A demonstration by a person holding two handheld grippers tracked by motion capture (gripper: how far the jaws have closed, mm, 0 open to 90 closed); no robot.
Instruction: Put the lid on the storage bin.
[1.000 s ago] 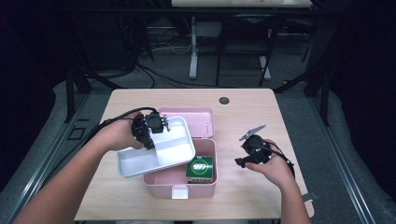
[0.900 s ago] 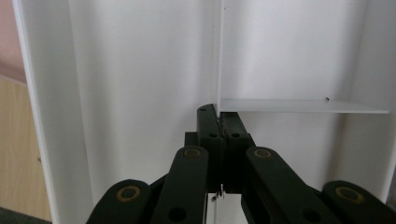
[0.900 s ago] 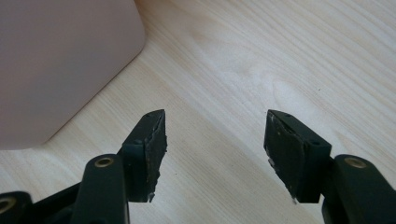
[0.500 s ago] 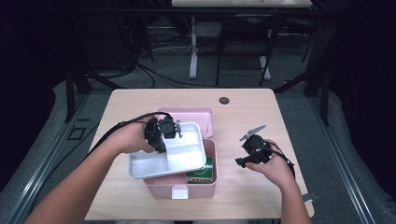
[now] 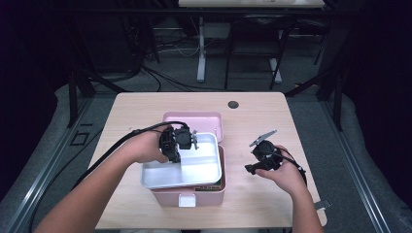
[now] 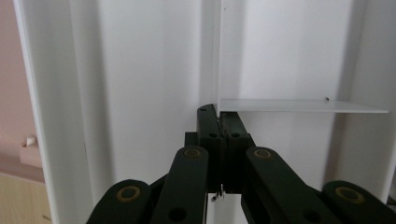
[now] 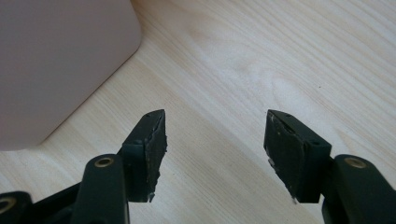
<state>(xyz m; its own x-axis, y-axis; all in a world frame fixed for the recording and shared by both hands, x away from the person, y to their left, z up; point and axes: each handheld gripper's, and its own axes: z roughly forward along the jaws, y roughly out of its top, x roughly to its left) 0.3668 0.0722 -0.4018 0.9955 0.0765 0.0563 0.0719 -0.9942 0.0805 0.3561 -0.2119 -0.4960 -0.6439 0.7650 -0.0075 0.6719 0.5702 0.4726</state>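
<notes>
White divided tray is what we find in the left gripper: in the left gripper view the jaws are pressed together on the thin upright divider wall of the tray, with the divider's edge caught between the pads. From the high view we note the tray sits over the open pink box, covering most of its opening, with the left hand at the tray's far left part. A sliver of something green shows in the box under the tray's near right edge; any print on it is too small for us to read. We can make out no brand or label on the tray or the box. The box's raised lid stands behind the tray, and a white latch sits on the box's near face.

Right gripper: jaws spread, nothing between them. In the right gripper view it hangs over bare wooden table, with the pink box's rounded corner just beside the jaws. Right hand rests to the right of the box, apart from it. A small dark round disc lies near the table's far edge.
</notes>
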